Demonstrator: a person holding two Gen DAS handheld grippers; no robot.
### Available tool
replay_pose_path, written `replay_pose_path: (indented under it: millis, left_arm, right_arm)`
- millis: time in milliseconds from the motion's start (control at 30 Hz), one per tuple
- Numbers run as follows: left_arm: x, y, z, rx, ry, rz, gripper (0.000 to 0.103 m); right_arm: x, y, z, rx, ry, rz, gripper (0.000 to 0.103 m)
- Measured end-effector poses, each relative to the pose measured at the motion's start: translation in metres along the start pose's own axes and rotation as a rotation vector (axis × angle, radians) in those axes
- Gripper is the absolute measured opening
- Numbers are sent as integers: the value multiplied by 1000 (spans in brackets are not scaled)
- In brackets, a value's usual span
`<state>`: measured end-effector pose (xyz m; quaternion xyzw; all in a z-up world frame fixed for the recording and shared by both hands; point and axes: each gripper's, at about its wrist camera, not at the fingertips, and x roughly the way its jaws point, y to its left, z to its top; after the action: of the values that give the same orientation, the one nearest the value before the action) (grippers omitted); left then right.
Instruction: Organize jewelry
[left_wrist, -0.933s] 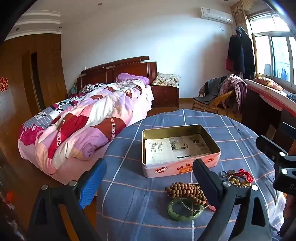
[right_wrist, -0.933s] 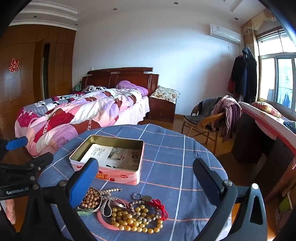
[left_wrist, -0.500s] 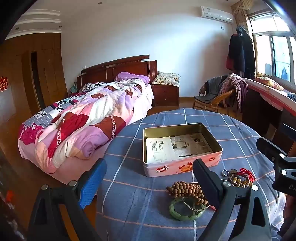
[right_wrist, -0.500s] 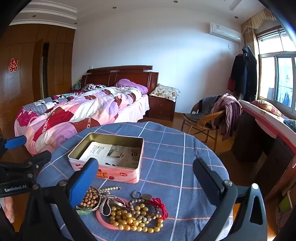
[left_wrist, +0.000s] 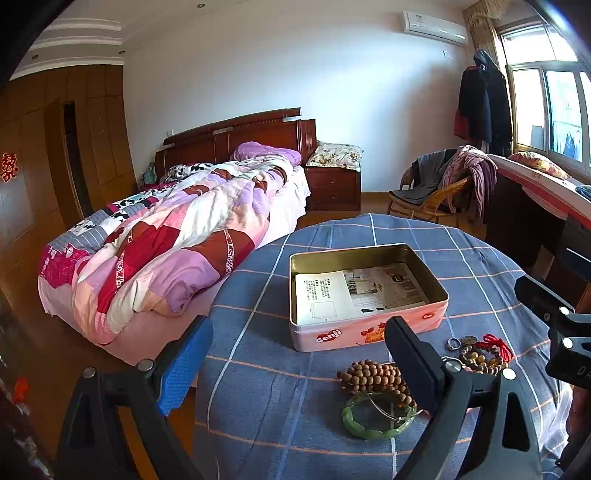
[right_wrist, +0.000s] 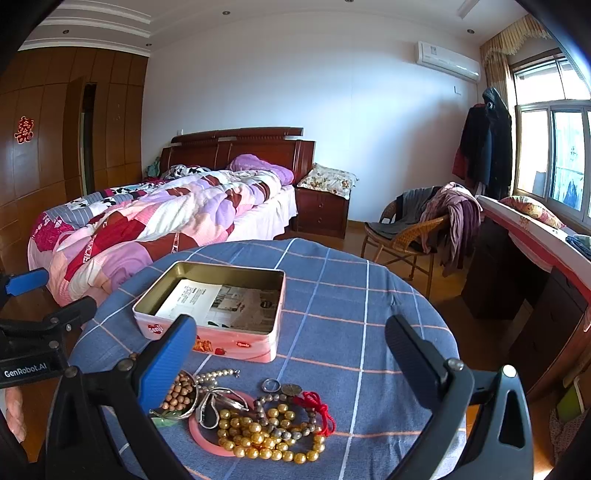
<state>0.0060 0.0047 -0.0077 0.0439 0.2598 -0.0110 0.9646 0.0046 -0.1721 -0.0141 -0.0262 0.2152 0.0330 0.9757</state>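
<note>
Your left gripper (left_wrist: 299, 354) is spread wide with nothing between its fingers, held above the near edge of the round table (left_wrist: 258, 288), which is covered in a blue checked cloth. Your right gripper (right_wrist: 291, 350) is likewise spread wide and holds nothing; it sits above the jewelry pile.

The pink tin (right_wrist: 236, 341) stands open on the cloth beyond both grippers. Its floor is lined with printed paper (left_wrist: 354, 291), and no jewelry lies inside.

The jewelry lies on the cloth, on the near side of the tin:
- Wooden bead bracelet (left_wrist: 369, 376), resting against the green bangle (left_wrist: 373, 424).
- Gold bead strand (right_wrist: 266, 439), lying over a pink ring (right_wrist: 207, 443).
- Red cord (right_wrist: 321, 406), tangled at the far right of the pile.
- Small metal ring (right_wrist: 270, 385), just beside the tin-facing edge of the pile.
- Pale pearl strand (right_wrist: 218, 374), between the tin and the wooden beads.
</note>
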Motion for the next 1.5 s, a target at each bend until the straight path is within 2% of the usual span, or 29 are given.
replay_pose_path:
  millis: [1500]
  left_arm:
    - [5, 3, -8, 8, 12, 9, 94]
  right_arm:
    - [1, 2, 0, -2, 12, -1, 103]
